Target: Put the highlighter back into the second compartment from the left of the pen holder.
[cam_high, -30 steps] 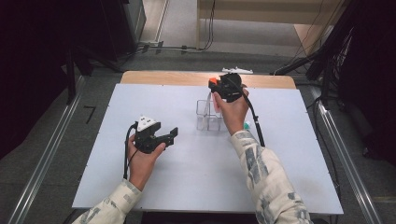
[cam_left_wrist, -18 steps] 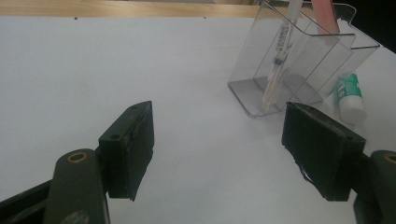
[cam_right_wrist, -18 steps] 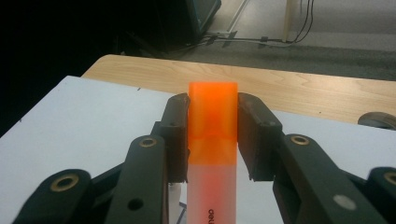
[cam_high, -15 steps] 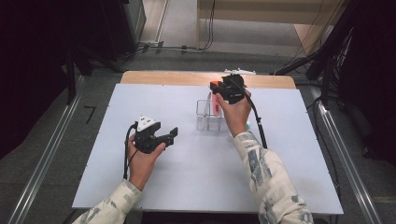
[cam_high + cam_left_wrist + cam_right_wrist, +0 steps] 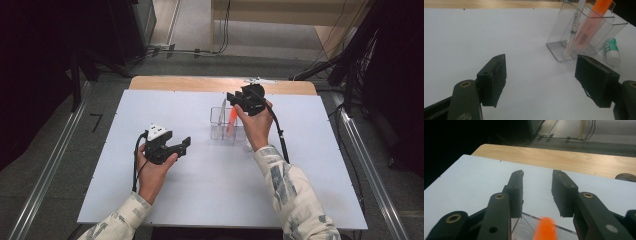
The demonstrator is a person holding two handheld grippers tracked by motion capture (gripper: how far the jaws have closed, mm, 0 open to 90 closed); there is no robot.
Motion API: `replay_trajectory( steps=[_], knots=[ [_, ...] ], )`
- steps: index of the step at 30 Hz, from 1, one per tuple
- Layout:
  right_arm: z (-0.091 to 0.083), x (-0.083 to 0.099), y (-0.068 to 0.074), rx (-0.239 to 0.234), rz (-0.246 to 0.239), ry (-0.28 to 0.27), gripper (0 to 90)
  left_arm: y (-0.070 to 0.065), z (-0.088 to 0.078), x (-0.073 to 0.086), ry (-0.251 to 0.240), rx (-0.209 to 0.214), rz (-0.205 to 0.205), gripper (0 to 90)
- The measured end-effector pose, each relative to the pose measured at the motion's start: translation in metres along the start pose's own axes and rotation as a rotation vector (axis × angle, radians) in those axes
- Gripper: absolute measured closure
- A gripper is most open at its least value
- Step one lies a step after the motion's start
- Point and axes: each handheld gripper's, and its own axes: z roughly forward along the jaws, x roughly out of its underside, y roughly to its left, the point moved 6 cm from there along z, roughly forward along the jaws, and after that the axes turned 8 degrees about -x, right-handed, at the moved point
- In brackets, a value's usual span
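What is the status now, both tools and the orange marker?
Right tool above the clear holder, its jaws just opening, nothing between them. Left tool open, empty, idle. Orange marker leaning in the holder beside a pen. Nothing in the way.

I am working in what reads as a lab or test room, not a home. The table (image 5: 150,105) is a white board laid over a wooden top, set on grey carpet. Metal rails (image 5: 45,175) run along the floor on both sides of it. Black cables (image 5: 190,50) trail across the floor behind, towards dark equipment stands (image 5: 85,70). A light wooden cabinet (image 5: 280,12) stands at the back. The surroundings are dim and unfurnished.
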Motion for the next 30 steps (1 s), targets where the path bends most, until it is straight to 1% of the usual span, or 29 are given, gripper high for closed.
replay_trajectory(
  steps=[9, 20, 30],
  knots=[
    [-0.01, 0.001, -0.003, -0.014, 0.003, -0.015, 55.2, 0.0, 0.0, 0.0, 0.0, -0.001, 0.0, 26.2],
    [-0.03, 0.012, -0.009, 0.011, -0.046, -0.037, 45.1, -0.001, 0.001, 0.001, 0.006, -0.008, 0.007, 25.9],
    [-0.047, 0.026, -0.017, 0.032, -0.062, -0.035, 38.4, -0.001, 0.002, 0.001, 0.009, -0.013, 0.009, 23.7]
  ],
)
